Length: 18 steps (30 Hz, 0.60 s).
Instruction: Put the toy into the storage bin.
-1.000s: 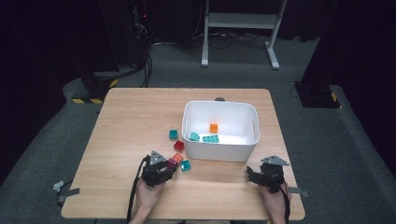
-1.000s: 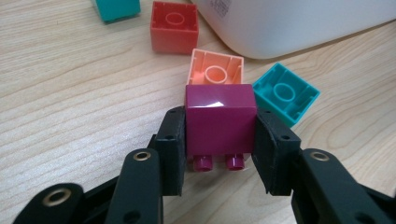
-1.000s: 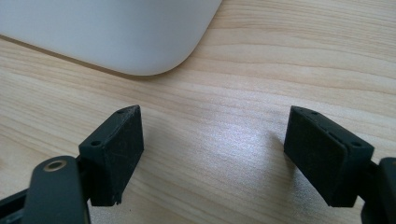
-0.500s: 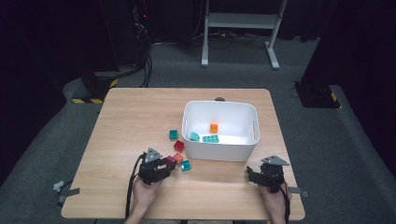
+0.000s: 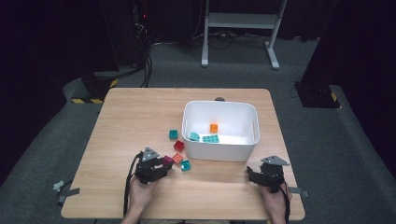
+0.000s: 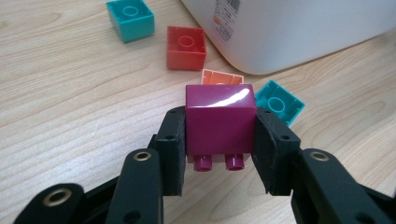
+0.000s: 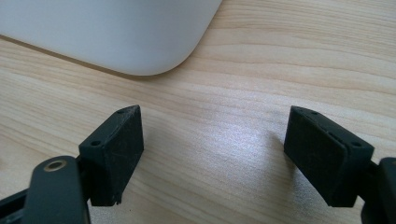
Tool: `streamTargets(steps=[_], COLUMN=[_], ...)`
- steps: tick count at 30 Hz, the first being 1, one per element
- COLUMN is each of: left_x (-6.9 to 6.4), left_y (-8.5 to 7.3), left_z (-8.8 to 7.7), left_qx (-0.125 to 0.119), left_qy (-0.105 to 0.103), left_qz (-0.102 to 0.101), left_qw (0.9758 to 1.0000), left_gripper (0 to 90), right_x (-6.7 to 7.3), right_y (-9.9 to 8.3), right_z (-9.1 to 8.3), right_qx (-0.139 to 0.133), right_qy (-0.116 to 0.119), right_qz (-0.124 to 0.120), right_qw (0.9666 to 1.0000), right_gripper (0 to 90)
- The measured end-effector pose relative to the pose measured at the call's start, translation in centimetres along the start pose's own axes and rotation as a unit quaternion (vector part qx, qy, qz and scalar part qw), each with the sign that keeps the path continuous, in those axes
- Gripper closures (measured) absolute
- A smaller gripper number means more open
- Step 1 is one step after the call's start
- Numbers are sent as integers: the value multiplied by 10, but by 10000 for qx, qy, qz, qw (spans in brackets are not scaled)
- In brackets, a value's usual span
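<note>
Underneath everything lies a pale wooden tabletop (image 5: 140, 121) with a fine lengthwise grain, set on grey carpet in a dark room; a white metal stand (image 5: 243, 28) rises beyond the far edge, cables trail on the floor past the far left corner, and yellow-and-black striped tape (image 5: 91, 99) marks the floor there too. A white bin (image 5: 219, 151) sits right of the middle, nearer the far edge than the near one, with an orange brick (image 5: 214, 128) and teal pieces (image 5: 210, 138) inside it.

Close to the near edge, left of centre, the left gripper (image 6: 219, 154) has its two pads pressed against the sides of a magenta brick (image 6: 219, 123), which is clamped firmly between them with its studs pointing back towards the camera. Just beyond it on the wood lie an orange block (image 6: 222, 77), touching or nearly touching the magenta one, a teal block (image 6: 280, 101) beside it towards the bin, a red block (image 6: 187, 47) farther on, and another teal block (image 6: 130, 18) beyond that, all loose near the bin's left wall.

Near the near right corner, the right gripper (image 7: 212, 154) rests low with its jaws spread wide and nothing between them, bare wood showing in the gap and the bin's rounded corner just ahead.
</note>
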<state>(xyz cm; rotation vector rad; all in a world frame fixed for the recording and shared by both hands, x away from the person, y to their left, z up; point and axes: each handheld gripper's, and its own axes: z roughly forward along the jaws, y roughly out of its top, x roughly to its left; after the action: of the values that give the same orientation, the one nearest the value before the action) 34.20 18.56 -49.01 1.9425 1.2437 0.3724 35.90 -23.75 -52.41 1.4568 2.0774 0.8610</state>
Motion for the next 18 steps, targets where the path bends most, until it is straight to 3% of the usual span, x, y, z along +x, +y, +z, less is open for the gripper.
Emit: streamTargets(steps=[6,10,18], left_x=[-5,-7,-3], left_y=[13,24,42], left_z=[-13,-25,-43], left_qx=[222,134,-56], left_qy=[132,121,57], left_qz=[-4,-44,86], left_qw=[9997,9998,9999], left_gripper=[584,584,584], right_x=[0,0,0], right_y=[0,0,0], right_z=[0,0,0], right_qx=[0,0,0], right_qy=[-1,0,0], right_qz=[0,1,1], right_qw=[10000,10000,10000], right_gripper=[201,201,200])
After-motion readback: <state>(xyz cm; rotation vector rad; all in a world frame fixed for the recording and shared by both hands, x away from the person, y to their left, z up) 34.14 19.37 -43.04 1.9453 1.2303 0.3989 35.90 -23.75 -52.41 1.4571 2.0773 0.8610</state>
